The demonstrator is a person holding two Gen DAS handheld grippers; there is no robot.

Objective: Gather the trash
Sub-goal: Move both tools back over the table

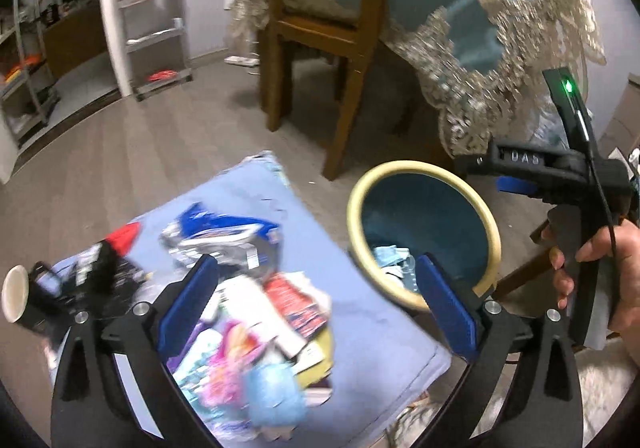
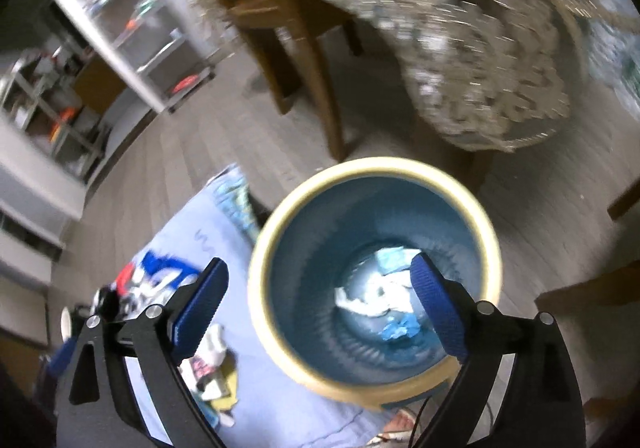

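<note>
Right beside the blue mat [image 1: 372,332] sits the trash bin [image 2: 376,276], a round bucket with a cream rim and dark blue inside. It stands upright with its mouth facing up, so the long axis runs straight up and down. The right wrist view looks almost straight down into it, and some white and light-blue scraps [image 2: 384,304] lie at the bottom.

The rest of the trash is a loose pile of wrappers [image 1: 256,312] spread on the mat with no common direction. A blue and silver foil packet [image 1: 224,236] lies at the far side of the pile, a red and white printed pack [image 1: 298,300] is nearer the bin, and something pink [image 1: 230,364] with a pale blue wad [image 1: 272,396] is closest to the camera. There's print on several of them, but it's too blurred to read. A dark paper cup [image 1: 20,300] with a white inside lies on its side at the mat's left edge, mouth toward the camera.

Left tool [image 1: 316,288] hangs over the pile with its blue pads spread wide and nothing between them. Right tool [image 2: 320,292] is over the bin, jaws also wide apart and empty. In the left view you can see a hand [image 1: 600,268] gripping the right tool's handle; the only lettering I can make out is "DAS" on its black body.

A wooden chair [image 1: 320,32] and a teal tablecloth with lace trim [image 1: 500,48] sit behind the bin.
</note>
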